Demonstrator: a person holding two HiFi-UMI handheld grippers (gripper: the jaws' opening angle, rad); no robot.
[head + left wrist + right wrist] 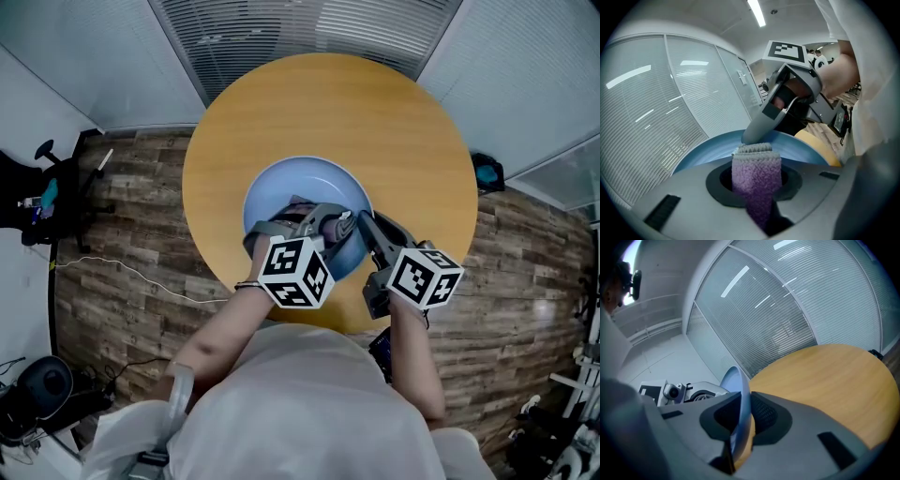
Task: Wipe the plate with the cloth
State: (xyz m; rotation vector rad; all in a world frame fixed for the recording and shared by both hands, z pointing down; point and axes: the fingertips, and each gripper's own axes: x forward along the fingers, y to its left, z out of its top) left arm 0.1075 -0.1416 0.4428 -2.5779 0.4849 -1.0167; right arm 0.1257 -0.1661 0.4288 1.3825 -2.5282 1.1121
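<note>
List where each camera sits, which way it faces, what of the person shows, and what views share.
Head view: on the person's head, facing down at the round wooden table and light blue plate; both arms, left gripper and right gripper show.
Left gripper view: on the left gripper, along its jaws shut on the purple terry cloth, toward the plate and right gripper; the right hand shows.
Right gripper view: on the right gripper, along its jaws clamped on the plate's rim, across the table.
Shared: all three show the plate.
</note>
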